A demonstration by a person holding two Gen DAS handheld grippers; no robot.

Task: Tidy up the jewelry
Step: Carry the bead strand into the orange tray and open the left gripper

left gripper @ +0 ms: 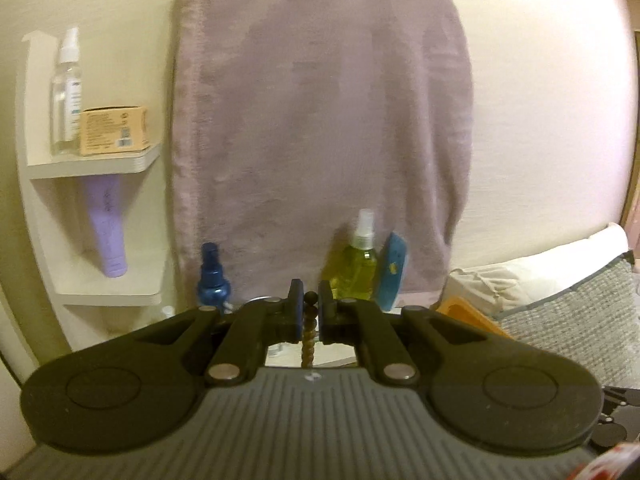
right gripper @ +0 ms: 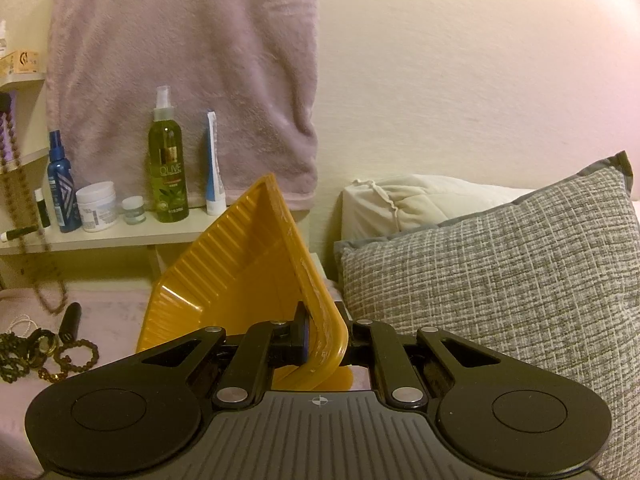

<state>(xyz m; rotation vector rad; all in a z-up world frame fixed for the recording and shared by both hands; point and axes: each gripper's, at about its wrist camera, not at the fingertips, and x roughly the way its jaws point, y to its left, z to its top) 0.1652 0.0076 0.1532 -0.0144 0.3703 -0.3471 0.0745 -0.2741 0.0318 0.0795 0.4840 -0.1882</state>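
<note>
My left gripper (left gripper: pixel 310 306) is shut on a brown beaded necklace (left gripper: pixel 309 344); a few beads poke out above the pads and the strand hangs down between the fingers. In the right wrist view the same necklace (right gripper: pixel 22 208) dangles at the far left edge, its loop low over the pink surface. My right gripper (right gripper: pixel 326 336) is shut on the rim of a ribbed yellow tray (right gripper: pixel 240 264), which is tilted up on edge. Loose jewelry (right gripper: pixel 44 348) lies on the pink cover at lower left: dark chains, a beaded bracelet (right gripper: pixel 78 356) and a black tube (right gripper: pixel 70 320).
A mauve towel (left gripper: pixel 320 120) hangs on the wall. Below it a white shelf (right gripper: pixel 100 240) carries a green olive bottle (right gripper: pixel 166 168), a blue spray bottle (right gripper: pixel 60 184), jars and a tube. A corner shelf (left gripper: pixel 92 160) is at left. A grey woven pillow (right gripper: pixel 500 280) and a white pillow (right gripper: pixel 420 204) lie at right.
</note>
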